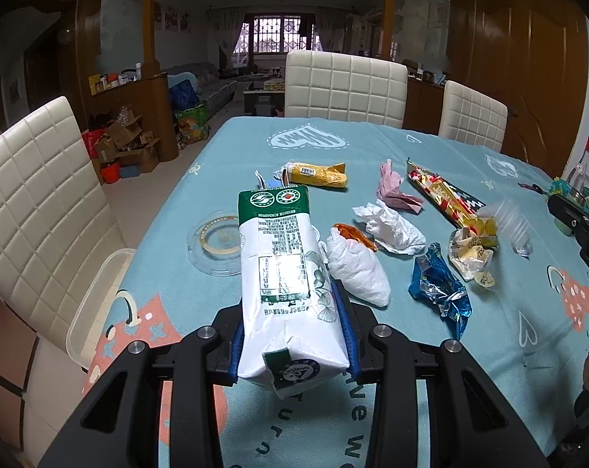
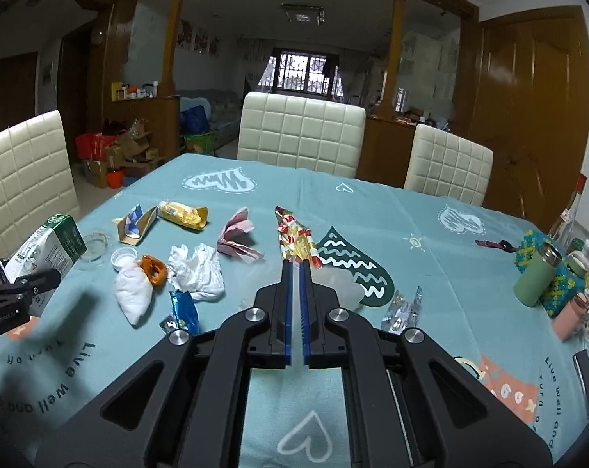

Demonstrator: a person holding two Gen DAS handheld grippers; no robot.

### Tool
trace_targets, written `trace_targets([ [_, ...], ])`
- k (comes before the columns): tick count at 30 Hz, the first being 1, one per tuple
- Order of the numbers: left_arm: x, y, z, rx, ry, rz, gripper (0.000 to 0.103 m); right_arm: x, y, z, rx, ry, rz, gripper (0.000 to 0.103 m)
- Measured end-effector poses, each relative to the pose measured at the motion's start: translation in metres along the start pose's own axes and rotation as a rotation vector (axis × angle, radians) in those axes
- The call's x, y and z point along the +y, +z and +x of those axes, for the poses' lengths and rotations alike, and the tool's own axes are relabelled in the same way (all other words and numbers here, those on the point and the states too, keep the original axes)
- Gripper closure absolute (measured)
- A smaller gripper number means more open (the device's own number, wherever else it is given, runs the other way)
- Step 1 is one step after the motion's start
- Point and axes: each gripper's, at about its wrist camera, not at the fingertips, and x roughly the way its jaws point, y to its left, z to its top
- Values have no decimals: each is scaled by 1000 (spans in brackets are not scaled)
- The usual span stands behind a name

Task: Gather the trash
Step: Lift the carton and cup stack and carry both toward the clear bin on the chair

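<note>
At the far left edge of the table a clear tub hangs partly over the side, with a glass ashtray just inboard of it. The left gripper grasps a white and green carton between its blue pads, the carton lying lengthwise along the fingers and raised above the cloth. Behind the carton sits a yellow wrapper. Just right of the carton lies a white wad touching an orange wrapper, then a crumpled tissue with a pink paper behind it. Nearer the camera is a blue foil wrapper. Further right a long red and gold wrapper runs diagonally, ending beside a crushed yellow and white packet and a clear plastic cup lying on its side.

The right gripper hovers over the cloth, its jaws parted by a narrow slit with nothing between them; its tips sit just in front of the red and gold wrapper's near end. To its right lies a bit of clear foil. At the far right edge stand a green cup, a glass bottle and other clutter.
</note>
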Motion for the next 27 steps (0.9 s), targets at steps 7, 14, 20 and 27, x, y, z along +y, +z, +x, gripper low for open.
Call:
trace_targets([
  [7, -2, -2, 3, 15, -11, 6, 66, -4, -3, 2, 3, 13, 31, 8],
  [14, -5, -5, 9, 36, -22, 5, 66, -6, -14, 51, 209, 100, 161, 3],
  [20, -1, -5, 20, 56, -31, 0, 66, -6, -24, 97, 360, 126, 325, 3],
  [27, 2, -6, 32, 75, -33, 11, 66, 5, -27, 118, 412, 83, 336, 24],
])
